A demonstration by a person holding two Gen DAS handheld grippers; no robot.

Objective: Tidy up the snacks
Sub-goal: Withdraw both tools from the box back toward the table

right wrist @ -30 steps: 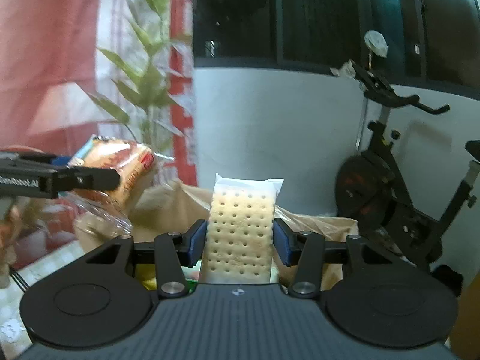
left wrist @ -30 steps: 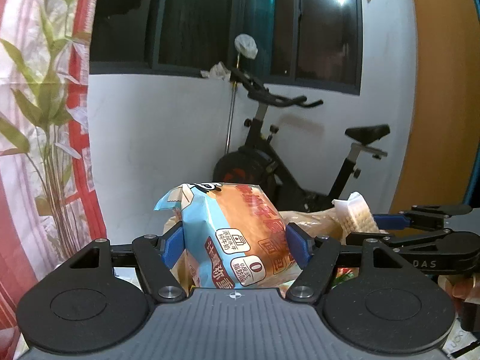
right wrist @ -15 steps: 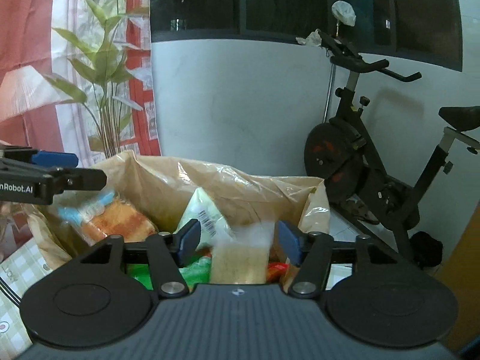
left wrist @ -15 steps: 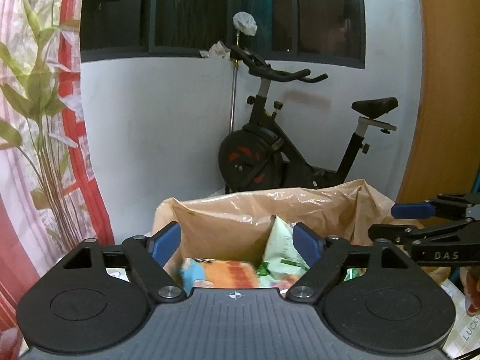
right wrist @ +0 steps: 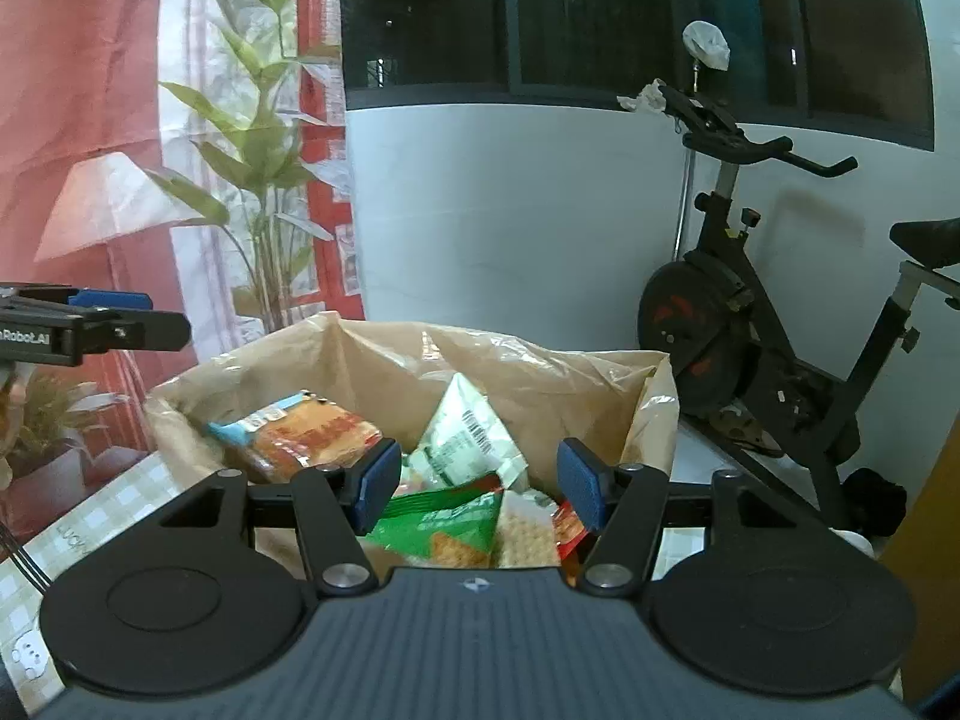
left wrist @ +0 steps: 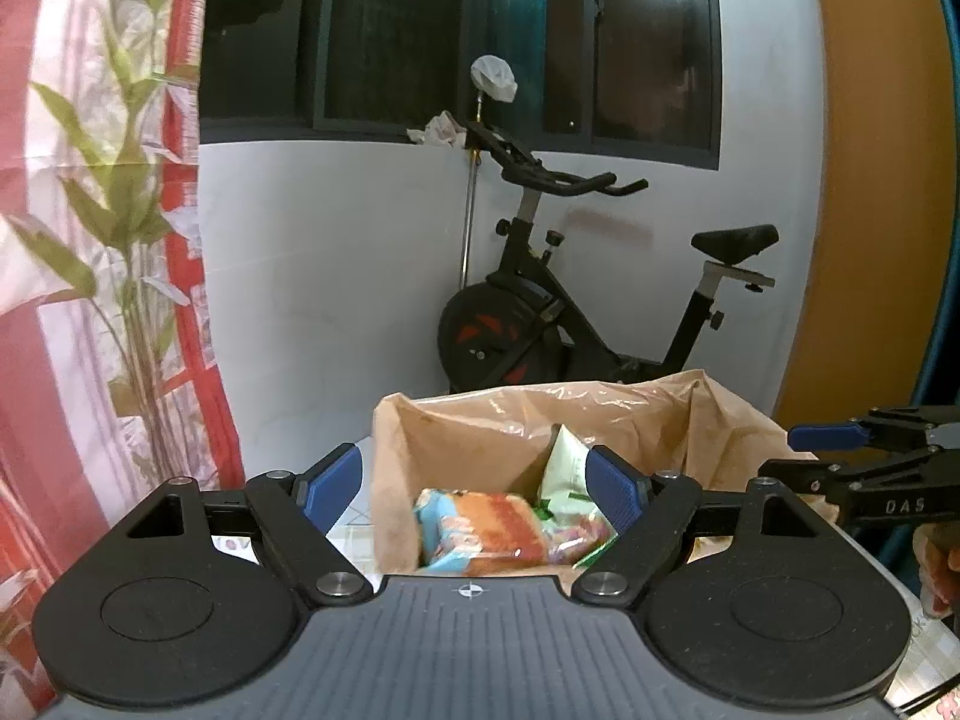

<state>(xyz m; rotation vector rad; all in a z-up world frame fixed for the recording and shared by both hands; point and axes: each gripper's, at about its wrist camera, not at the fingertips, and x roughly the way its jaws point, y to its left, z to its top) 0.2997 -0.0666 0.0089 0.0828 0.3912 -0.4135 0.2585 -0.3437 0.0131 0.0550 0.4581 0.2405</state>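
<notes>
Left tongs (left wrist: 474, 483): spread wide, holding nothing, above the bag's near rim.
Right tongs (right wrist: 478, 483): spread, holding nothing, over the bag's middle.
Snacks: bread pack (right wrist: 300, 429) at 10 o'clock inside the brown bag (right wrist: 540, 372); white pouch (right wrist: 471, 432) at centre, green packet (right wrist: 447, 525) and crackers (right wrist: 528, 531) at 6 o'clock.
Risk: the thin bag wall may sag or tip if tongs snag it, spilling packs onto the surface (right wrist: 90, 516).

A black exercise bike (left wrist: 576, 312) stands against the white wall (left wrist: 336, 276) under a dark window (right wrist: 600, 12); a red leaf-patterned curtain (left wrist: 90, 210) hangs left.
</notes>
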